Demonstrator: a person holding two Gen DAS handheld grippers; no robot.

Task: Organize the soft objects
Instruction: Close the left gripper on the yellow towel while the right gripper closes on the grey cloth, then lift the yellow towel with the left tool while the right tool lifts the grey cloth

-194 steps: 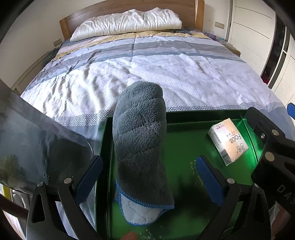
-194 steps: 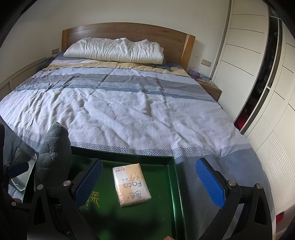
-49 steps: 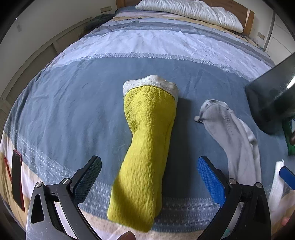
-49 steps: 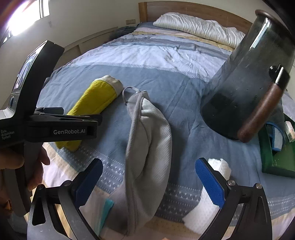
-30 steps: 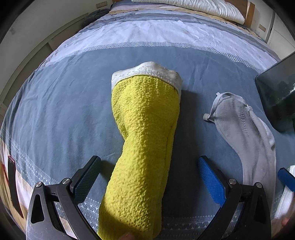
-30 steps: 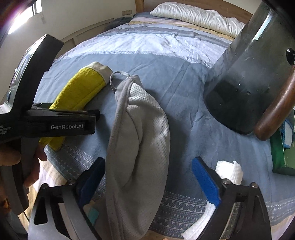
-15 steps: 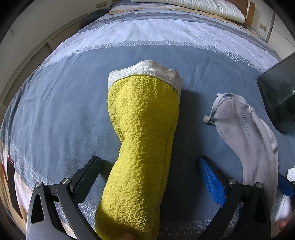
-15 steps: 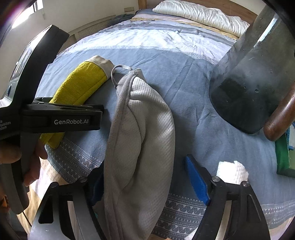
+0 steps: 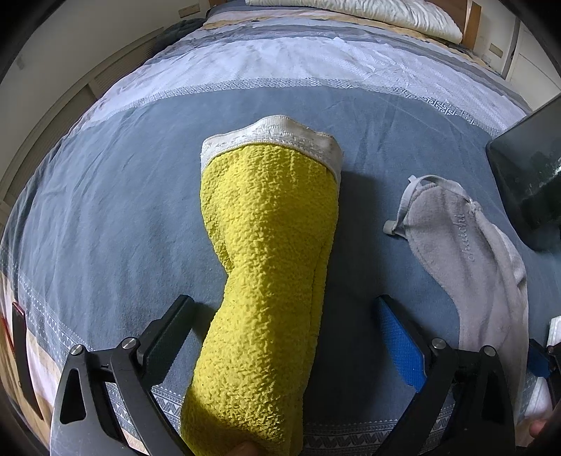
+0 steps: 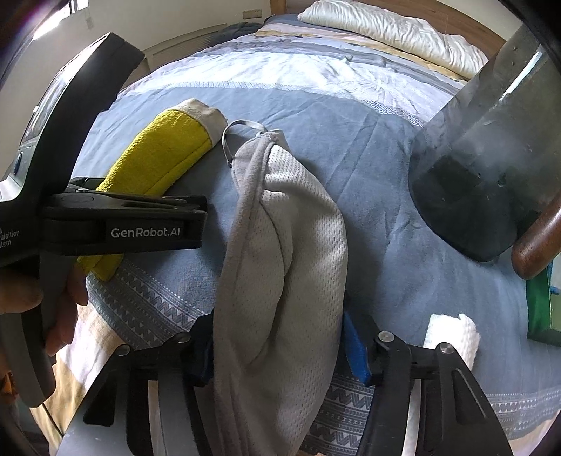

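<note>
1. Right gripper (image 10: 280, 350) has its jaws pressed on both sides of the grey mesh fabric pouch (image 10: 280, 252), which lies on the bed.
2. Left gripper (image 9: 284, 333) straddles the rolled yellow terry towel (image 9: 270, 252), jaws spread wide, not touching it.
3. White rolled cloth (image 10: 452, 336) rests nearby on the blue patterned bedspread (image 9: 115, 210).
4. Farther off: smoky dark glass vessel (image 10: 491, 151), white pillow (image 10: 385, 28).

Yellow towel (image 9: 266, 266), white trim; grey cloth (image 10: 280, 266); blue bedspread (image 9: 105, 217), geometric border.
</note>
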